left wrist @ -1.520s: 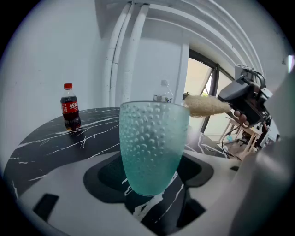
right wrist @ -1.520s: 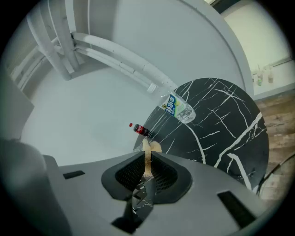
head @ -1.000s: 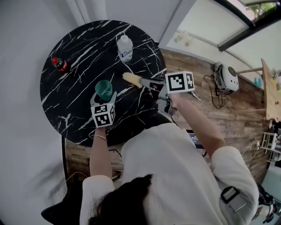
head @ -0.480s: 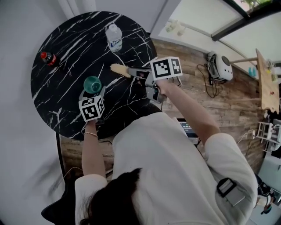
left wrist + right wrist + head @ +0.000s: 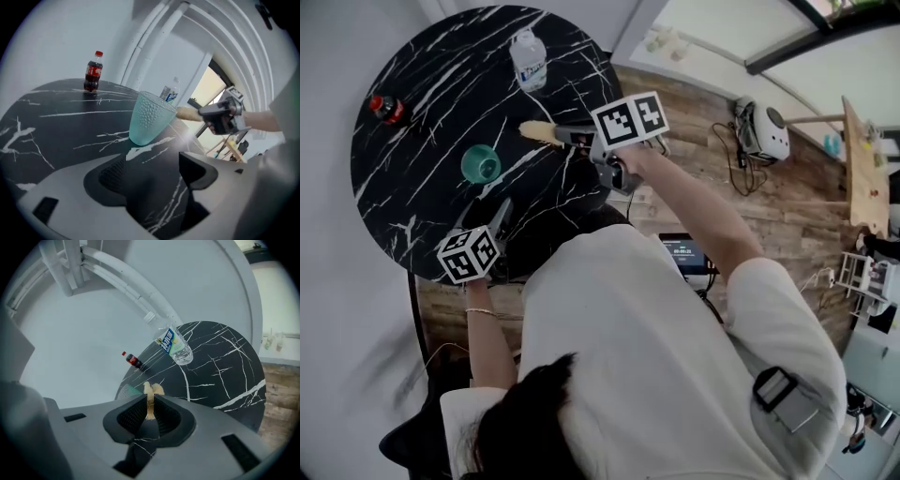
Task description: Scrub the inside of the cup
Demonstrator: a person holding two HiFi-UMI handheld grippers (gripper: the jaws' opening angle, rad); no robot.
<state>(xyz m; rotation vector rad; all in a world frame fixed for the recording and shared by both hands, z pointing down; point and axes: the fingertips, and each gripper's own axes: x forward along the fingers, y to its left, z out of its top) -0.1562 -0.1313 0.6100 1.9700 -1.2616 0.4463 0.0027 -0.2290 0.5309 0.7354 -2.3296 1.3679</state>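
The teal dimpled cup (image 5: 480, 164) stands upright on the black marble table (image 5: 422, 103). My left gripper (image 5: 501, 214) is near the table's front edge, a short way back from the cup. In the left gripper view its jaws (image 5: 154, 168) stand open with nothing between them, and the cup (image 5: 150, 117) is ahead of them. My right gripper (image 5: 567, 137) is shut on the handle of a tan brush (image 5: 539, 132), held above the table to the right of the cup. In the right gripper view the brush (image 5: 151, 394) sticks out between the pads, and the cup's rim (image 5: 125, 391) shows just behind the left jaw.
A water bottle (image 5: 528, 58) stands at the table's far side and a small cola bottle (image 5: 383, 108) at its left. Wooden floor (image 5: 741, 206) with a white device (image 5: 764, 136) and cables lies to the right. A pale wall curves behind the table.
My left gripper was at the cup; it has let go and drawn back toward the table's front edge. The cup stays standing. The right gripper still holds the brush beside it.
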